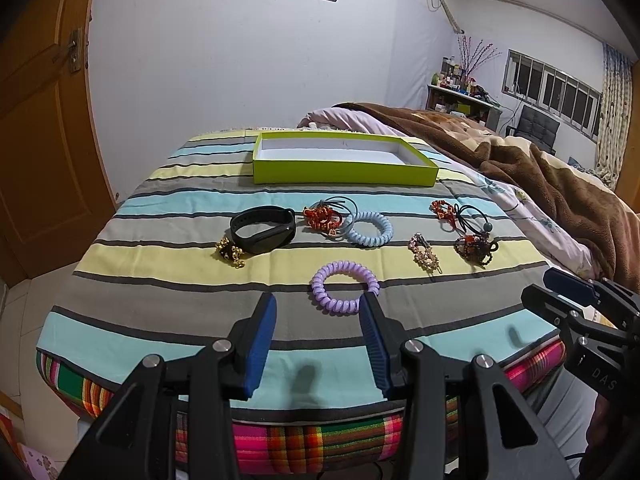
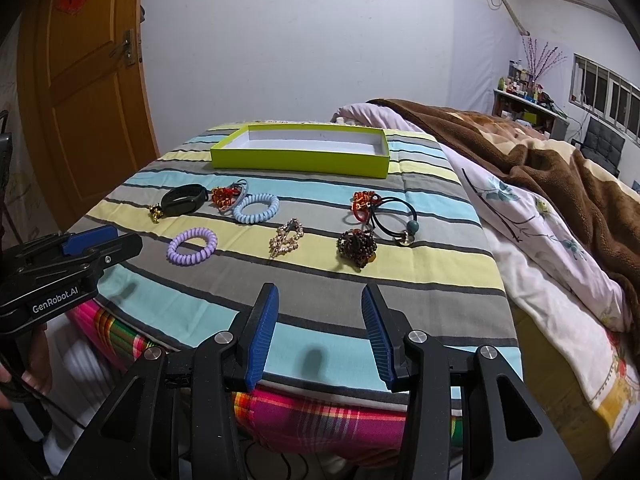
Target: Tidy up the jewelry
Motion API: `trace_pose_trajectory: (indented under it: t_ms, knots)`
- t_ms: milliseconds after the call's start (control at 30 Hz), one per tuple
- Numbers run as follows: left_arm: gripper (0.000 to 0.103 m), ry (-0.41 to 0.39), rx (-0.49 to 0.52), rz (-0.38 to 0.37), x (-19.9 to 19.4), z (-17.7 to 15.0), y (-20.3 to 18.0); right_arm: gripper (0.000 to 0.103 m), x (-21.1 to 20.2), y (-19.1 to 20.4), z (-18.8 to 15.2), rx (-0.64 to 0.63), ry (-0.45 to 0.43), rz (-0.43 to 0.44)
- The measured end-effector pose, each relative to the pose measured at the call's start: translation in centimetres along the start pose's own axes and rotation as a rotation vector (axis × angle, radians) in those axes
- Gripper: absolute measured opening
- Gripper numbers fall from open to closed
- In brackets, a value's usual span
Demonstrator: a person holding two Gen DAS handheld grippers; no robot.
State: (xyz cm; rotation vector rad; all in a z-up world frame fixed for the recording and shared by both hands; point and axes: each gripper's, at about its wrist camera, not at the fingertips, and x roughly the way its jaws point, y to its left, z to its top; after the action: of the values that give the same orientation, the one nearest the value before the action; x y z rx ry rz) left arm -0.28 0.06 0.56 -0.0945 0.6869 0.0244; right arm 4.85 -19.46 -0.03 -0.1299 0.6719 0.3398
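Both grippers are held spread and empty above the near edge of the striped cloth point(image 1: 168, 312): the left gripper point(image 1: 318, 340) just short of the purple coil point(image 1: 345, 287), the right gripper point(image 2: 319, 334) nearer the beaded cluster point(image 2: 357, 246). The remaining jewelry is strewn before the empty green box point(image 1: 344, 168). The tangled red pieces point(image 1: 323, 218) are hard to make out.

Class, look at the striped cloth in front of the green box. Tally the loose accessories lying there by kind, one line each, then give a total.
Coil hair ties: 2 (purple, light blue)
Black wristband: 1
Red-orange beaded pieces: 2 (left, right)
Black elastic with teal bead: 1
Rhinestone hair clip: 1
Dark beaded cluster: 1
Gold bell charm: 1
Grey elastic: 1
Total: 10
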Motion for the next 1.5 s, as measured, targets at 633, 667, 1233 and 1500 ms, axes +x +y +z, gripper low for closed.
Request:
trace_pose_trajectory:
  t_ms: [633,667,1233,1500]
  knots:
    - [0.045,-0.005,0.007,0.004,-0.22,0.20,0.00,0.044,-0.12,-0.12,0.13,0.003,0.000,-0.001]
    - [0.045,-0.005,0.007,0.004,-0.23,0.16,-0.05,0.044,-0.12,-0.11,0.12,0.002,-0.001,-0.001]
    - [0.045,-0.012,0.012,0.005,-0.32,0.32,-0.15,0.044,-0.24,-0.12,0.20,0.001,-0.003,-0.003]
    - [0.045,-0.012,0.012,0.006,-0.36,0.24,-0.24,0.044,-0.21,-0.11,0.18,0.002,-0.003,-0.003]
